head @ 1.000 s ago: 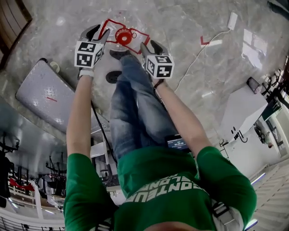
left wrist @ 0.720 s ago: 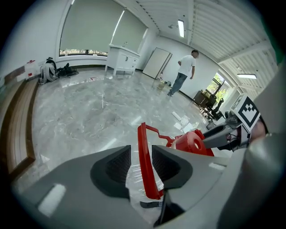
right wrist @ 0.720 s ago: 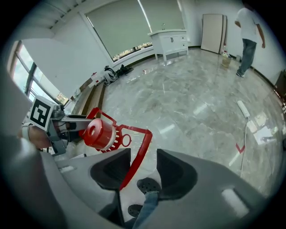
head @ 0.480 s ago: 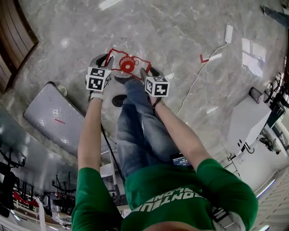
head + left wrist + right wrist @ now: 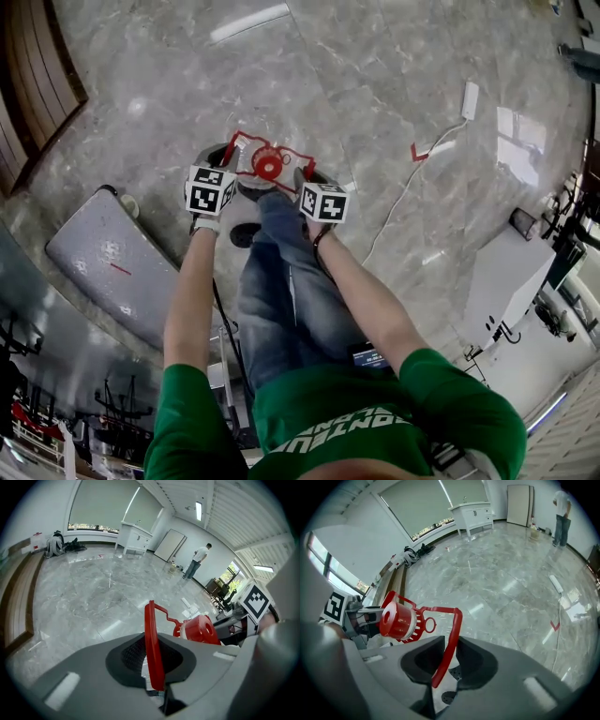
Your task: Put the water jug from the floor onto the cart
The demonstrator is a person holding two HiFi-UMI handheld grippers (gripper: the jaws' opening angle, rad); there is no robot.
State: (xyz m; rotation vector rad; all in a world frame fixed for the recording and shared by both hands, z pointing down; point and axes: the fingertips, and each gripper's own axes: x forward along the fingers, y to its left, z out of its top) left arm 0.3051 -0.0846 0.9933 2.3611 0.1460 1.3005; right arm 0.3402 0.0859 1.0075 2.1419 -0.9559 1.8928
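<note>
**Both hand-held grippers at the jug's red handle**

The water jug stands upright on the marble floor, well in from the wooden strip along the floor's left edge in the head view. It is not on the cart, whose grey deck lies on the floor beside the jug, toward that same edge. The person bends over the jug, both arms reaching down to it.

A red cap tops the jug, and a red handle loops out on either side of it.

The left hand-held gripper has just been closing. In its own view the handle's upright bar runs between the pads, which are clenched on it, with the cap just beyond.

The right hand-held gripper has also just been closing. The handle's curved bar passes between its pads, but a sliver of gap shows beside it, so it is not clamped yet.

A white cable and a red tape mark lie on the floor well apart from the jug.
</note>
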